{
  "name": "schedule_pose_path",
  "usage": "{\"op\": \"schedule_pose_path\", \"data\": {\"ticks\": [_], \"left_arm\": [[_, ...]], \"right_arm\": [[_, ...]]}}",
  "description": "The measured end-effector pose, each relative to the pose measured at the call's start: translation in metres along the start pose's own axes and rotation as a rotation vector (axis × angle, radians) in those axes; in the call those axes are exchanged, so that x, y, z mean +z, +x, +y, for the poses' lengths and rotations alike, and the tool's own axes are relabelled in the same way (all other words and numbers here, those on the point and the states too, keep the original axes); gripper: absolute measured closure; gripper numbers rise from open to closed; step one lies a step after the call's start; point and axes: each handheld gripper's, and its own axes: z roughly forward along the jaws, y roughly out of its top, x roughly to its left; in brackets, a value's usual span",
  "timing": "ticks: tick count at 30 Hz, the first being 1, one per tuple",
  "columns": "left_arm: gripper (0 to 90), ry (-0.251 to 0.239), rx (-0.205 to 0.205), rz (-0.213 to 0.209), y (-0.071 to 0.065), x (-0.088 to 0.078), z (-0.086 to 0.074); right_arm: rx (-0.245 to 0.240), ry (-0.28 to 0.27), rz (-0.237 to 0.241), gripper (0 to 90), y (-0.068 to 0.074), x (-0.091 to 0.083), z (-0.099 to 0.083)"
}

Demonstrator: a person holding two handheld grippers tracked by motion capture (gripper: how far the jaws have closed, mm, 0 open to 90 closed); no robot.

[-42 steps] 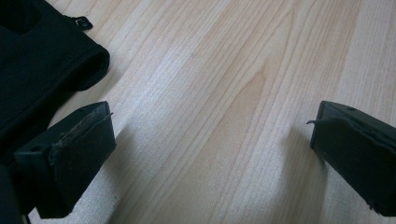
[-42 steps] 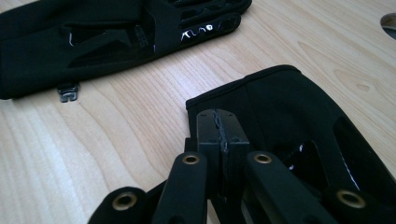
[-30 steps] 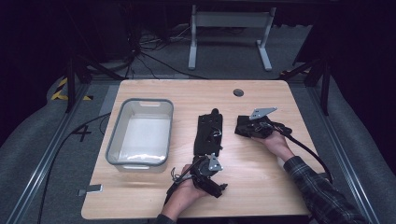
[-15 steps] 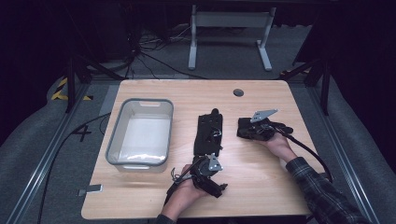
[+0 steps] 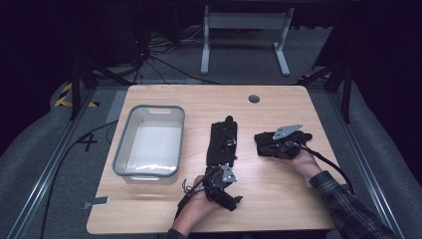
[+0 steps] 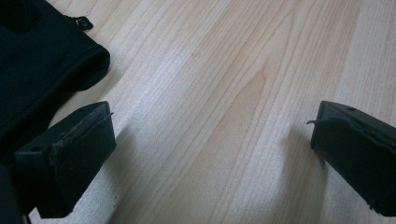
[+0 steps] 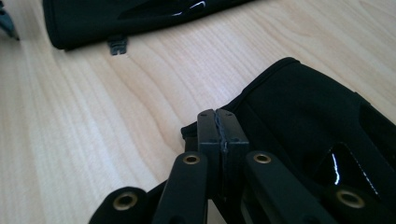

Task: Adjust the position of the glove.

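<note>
A long black pouch (image 5: 222, 142) lies flat at the table's middle. My left gripper (image 5: 219, 172) sits just in front of its near end with the jaws spread wide. In the left gripper view, bare wood lies between the open jaws (image 6: 210, 140) and the pouch's zipped corner (image 6: 32, 60) is beside the left jaw. A second black pouch (image 5: 259, 137) lies to the right, and my right gripper (image 5: 266, 144) is shut on its edge. The right gripper view shows the jaws (image 7: 222, 126) pressed together at that pouch's hem (image 7: 308, 116), with the long pouch (image 7: 116, 18) farther off.
A grey-rimmed white bin (image 5: 148, 107) stands on the left half of the wooden table (image 5: 298, 104). A round cable hole (image 5: 254, 98) sits near the far edge. Dark floor, cables and a stand lie beyond the table.
My right gripper and the pouch it holds have shifted a little toward the near right. The left gripper has stayed where it was.
</note>
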Motion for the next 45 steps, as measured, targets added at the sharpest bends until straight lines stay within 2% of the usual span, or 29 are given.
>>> {"op": "schedule_pose_path", "data": {"ticks": [11, 25, 29, 34, 36, 38, 40, 41, 45], "left_arm": [[0.2, 0.001, -0.002, 0.001, 0.0, 0.0, 0.0], [0.2, 0.0, -0.002, 0.002, 0.0, 0.0, 0.0], [0.2, -0.001, -0.003, 0.001, 0.0, 0.0, 0.0], [0.2, 0.0, -0.002, 0.002, 0.0, 0.0, 0.0], [0.2, 0.0, -0.003, 0.002, 0.0, 0.0, 0.0], [0.2, 0.0, -0.003, 0.001, 0.0, 0.0, 0.0], [0.2, -0.001, -0.003, 0.001, 0.0, 0.0, 0.0], [0.2, -0.001, -0.003, 0.001, 0.0, 0.0, 0.0], [0.2, 0.0, -0.001, 0.001, 0.0, 0.0, 0.0]], "right_arm": [[-0.002, 0.016, 0.035, 90.0, 0.014, -0.019, -0.018], [-0.003, 0.028, 0.077, 90.0, 0.041, -0.055, -0.056], [-0.005, 0.033, 0.075, 90.0, 0.05, -0.063, -0.065], [0.008, 0.025, 0.096, 90.0, 0.056, -0.071, -0.075], [0.005, 0.022, 0.094, 90.0, 0.057, -0.076, -0.077], [0.002, -0.008, 0.084, 89.8, 0.055, -0.082, -0.075], [0.016, -0.054, 0.055, 89.8, 0.048, -0.089, -0.071], [0.016, -0.054, 0.055, 89.8, 0.048, -0.089, -0.071], [0.048, -0.089, -0.005, 89.9, 0.025, -0.093, -0.058]]}}
